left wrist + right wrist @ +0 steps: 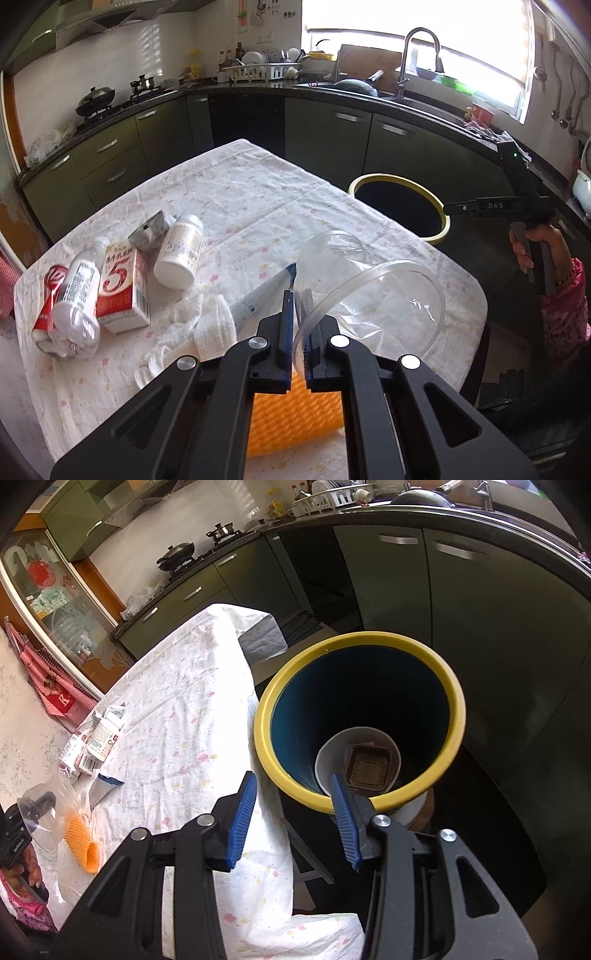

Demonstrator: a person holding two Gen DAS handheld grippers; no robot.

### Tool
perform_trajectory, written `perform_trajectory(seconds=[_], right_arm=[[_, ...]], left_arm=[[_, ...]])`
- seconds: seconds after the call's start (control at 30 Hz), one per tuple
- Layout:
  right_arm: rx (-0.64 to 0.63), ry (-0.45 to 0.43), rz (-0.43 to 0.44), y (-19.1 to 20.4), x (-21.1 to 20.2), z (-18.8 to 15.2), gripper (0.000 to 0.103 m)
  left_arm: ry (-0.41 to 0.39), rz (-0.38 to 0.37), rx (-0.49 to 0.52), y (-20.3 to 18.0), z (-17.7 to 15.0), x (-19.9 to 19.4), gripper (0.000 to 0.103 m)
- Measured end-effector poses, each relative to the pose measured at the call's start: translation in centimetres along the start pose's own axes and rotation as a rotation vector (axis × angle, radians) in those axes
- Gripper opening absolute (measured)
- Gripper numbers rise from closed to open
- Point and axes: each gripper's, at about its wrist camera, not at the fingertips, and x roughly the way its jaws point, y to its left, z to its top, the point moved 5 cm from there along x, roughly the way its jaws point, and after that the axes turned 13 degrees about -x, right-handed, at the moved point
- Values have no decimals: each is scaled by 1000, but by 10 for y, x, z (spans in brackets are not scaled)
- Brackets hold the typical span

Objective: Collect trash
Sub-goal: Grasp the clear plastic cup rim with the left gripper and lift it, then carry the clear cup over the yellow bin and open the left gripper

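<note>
The left gripper [298, 325] is clenched on the thin rim of the clear, crumpled plastic container [365, 291], which is carried above the cloth-covered counter [236, 192].

Only a sliver of flimsy plastic is pinched, so the container could be bent out of the grip or slipped loose before the yellow-rimmed, dark round bin [360, 716] beside the counter is reached. The right gripper [293, 812] is held half open and empty over that bin, touching nothing.

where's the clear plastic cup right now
In the left wrist view, the clear plastic cup is pinched by its rim in the left gripper, above the cloth-covered table.
</note>
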Motion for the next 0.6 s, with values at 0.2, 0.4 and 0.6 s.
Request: perform_trajectory(seconds=[0.2, 0.4, 0.6], right_arm=[[81, -36, -42, -35, -20, -17, 40], [154, -51, -75, -68, -33, -38, 41], [209, -67, -103, -92, -44, -54, 41]], left_arm=[[-4, -87, 121, -61, 56, 25, 5], [52, -192, 208, -134, 99, 82, 5], [126, -203, 267, -190, 121, 153, 5]])
